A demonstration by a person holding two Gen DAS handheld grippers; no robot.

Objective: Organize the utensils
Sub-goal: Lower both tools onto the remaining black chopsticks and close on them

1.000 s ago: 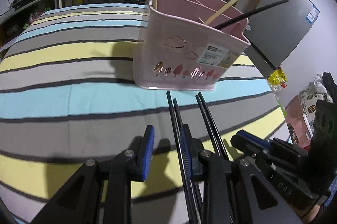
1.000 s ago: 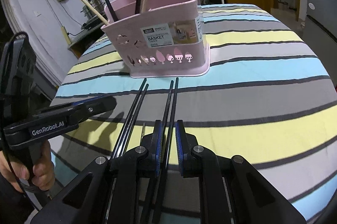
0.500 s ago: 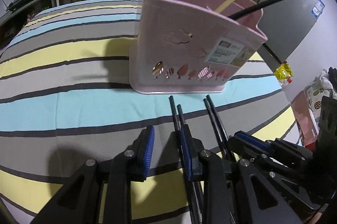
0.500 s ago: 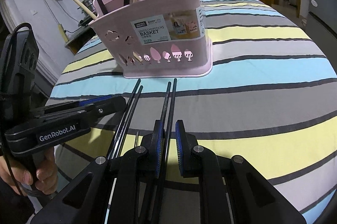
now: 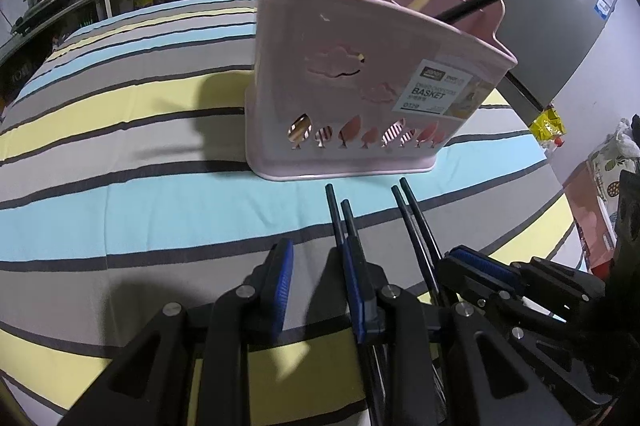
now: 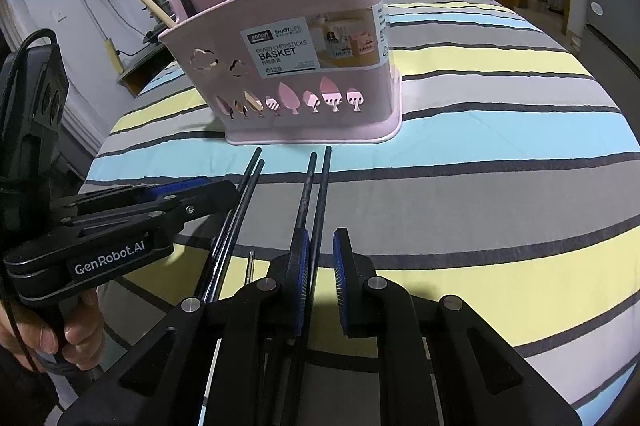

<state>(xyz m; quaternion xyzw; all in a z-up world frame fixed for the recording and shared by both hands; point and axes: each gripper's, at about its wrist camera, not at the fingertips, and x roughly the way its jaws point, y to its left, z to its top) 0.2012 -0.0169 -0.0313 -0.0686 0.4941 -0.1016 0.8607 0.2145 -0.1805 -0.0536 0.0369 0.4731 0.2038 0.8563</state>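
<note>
Chopsticks (image 6: 316, 202) lie between right claw (image 6: 320, 274) pads — untouched.

— What colours are showing on the surface (image 5: 120, 186)?

— Its cloth is running in bands of sky blue, pale yellow and grey, with thin dark lines edging them.

— And the basket (image 6: 304, 82)?

— It is showing pale pink, with cloud and leaf cut-outs and a white label printed in black. Black and pale wooden chopsticks are standing in it; four black chopsticks (image 6: 316, 194) are lying in front.

— The left claw (image 5: 316, 290) and right claw (image 6: 320, 282)?

— Both are showing black, with blue pads.
</note>
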